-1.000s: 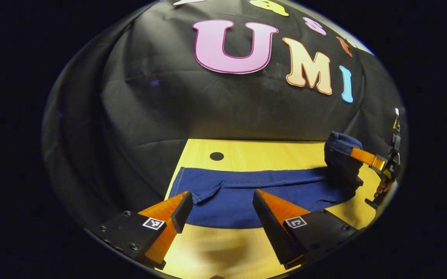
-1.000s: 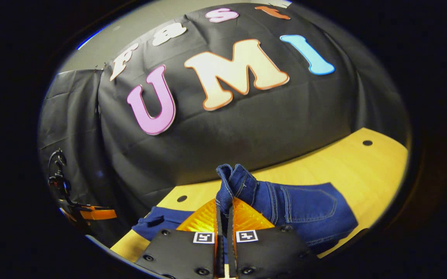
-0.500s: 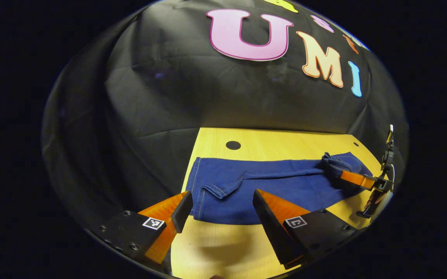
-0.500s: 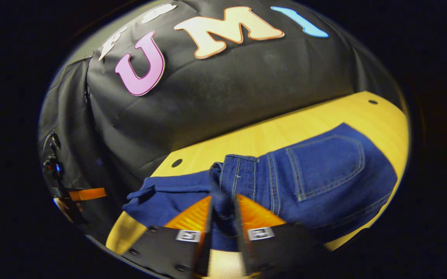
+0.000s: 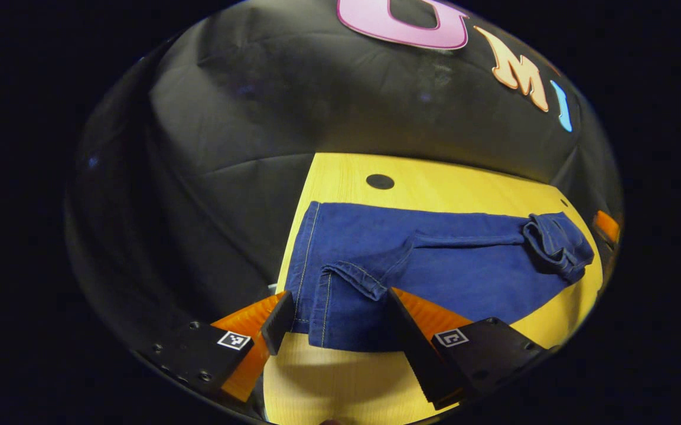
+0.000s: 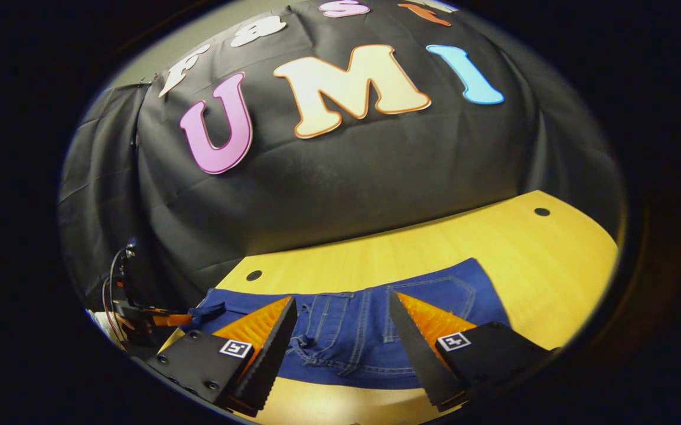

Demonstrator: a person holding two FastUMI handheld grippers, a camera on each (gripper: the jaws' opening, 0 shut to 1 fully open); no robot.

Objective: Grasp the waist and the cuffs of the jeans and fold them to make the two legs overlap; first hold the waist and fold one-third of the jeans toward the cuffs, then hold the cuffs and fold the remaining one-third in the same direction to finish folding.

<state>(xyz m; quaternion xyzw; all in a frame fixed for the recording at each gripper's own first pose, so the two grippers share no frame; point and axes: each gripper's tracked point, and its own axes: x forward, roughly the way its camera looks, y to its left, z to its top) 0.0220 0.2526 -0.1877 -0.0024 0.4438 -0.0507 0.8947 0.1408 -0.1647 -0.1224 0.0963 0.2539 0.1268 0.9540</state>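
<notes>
Denim jeans (image 5: 435,265) flat; both tools agape, unladen.

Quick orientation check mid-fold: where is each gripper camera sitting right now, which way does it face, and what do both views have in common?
Left gripper view: rides on the left gripper, low at the cuff end of the jeans, looking along them across the wooden table to the black cloth wall; its own open fingers straddle the cuffs.
Right gripper view: rides on the right gripper, above the waist, facing the wall; its own fingers are open.
Shared: the jeans, the table, the wall; the left gripper also appears far left in the right gripper view.
</notes>
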